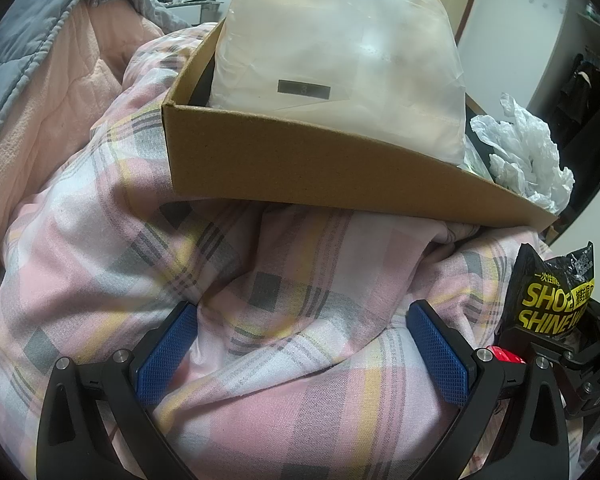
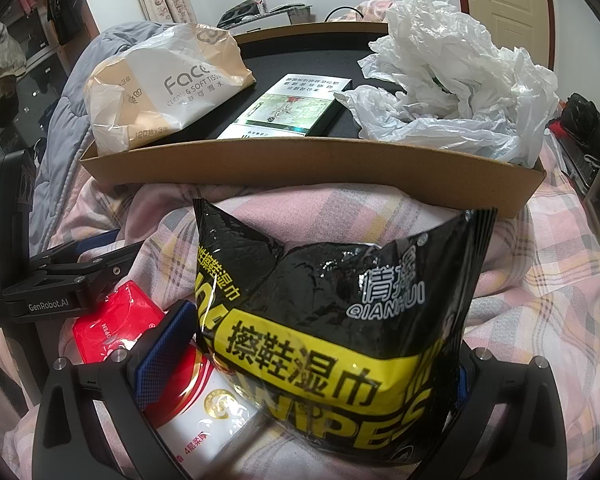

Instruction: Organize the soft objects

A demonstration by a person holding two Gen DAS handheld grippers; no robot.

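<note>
— Where do we have room? The cardboard tray looks crowded.

— Its left end is filled by the facial tissue pack, its right end by the crumpled white plastic bag. Between them the green flat box lies low, so we see a clear passage above it (and bare dark floor behind it).

— And nearer us?

— The black shoe-wipes pouch blocks our right gripper. The red-and-white tissue pack crowds its left side. Our left gripper has only plaid bedding ahead, up to the tray's wall.
</note>
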